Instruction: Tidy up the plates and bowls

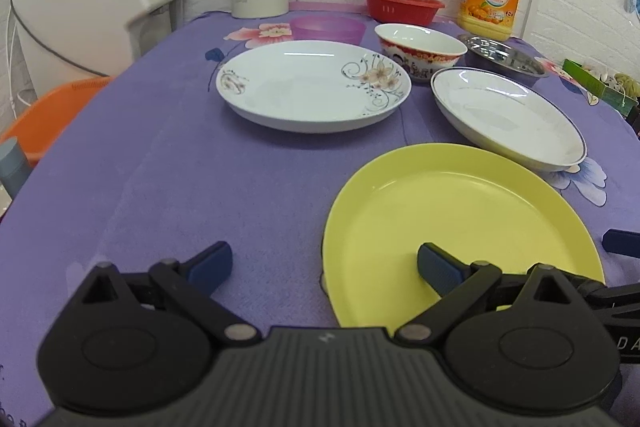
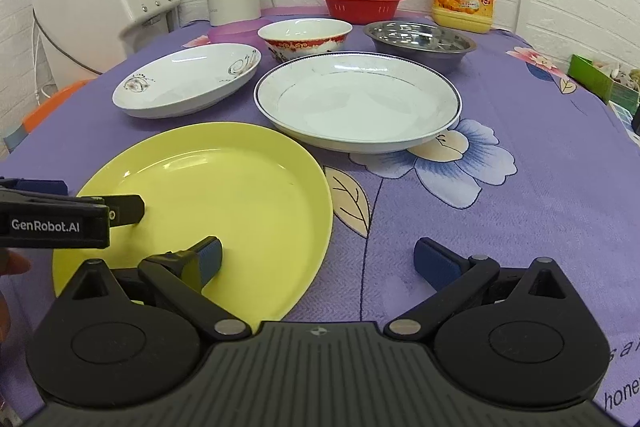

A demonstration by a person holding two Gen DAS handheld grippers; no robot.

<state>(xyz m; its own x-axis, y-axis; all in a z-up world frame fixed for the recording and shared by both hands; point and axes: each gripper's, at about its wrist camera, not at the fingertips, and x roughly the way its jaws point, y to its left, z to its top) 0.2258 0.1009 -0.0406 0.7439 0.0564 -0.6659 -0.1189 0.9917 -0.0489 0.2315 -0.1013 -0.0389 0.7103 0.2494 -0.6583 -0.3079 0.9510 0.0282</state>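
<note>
With both the left gripper (image 1: 324,265) and right gripper (image 2: 318,259) wide open and empty over the yellow plate (image 2: 224,203), approach its rim low, pinch squarely.

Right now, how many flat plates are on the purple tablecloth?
3: the yellow plate nearest the grippers, the blue-rimmed white plate behind it, and the floral white plate to the left. None seems hidden.

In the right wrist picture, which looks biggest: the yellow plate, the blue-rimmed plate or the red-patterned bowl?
1. yellow plate, though it lies nearest the camera
2. blue-rimmed plate, so these two may really be alike
3. red-patterned bowl, clearly smallest
</note>
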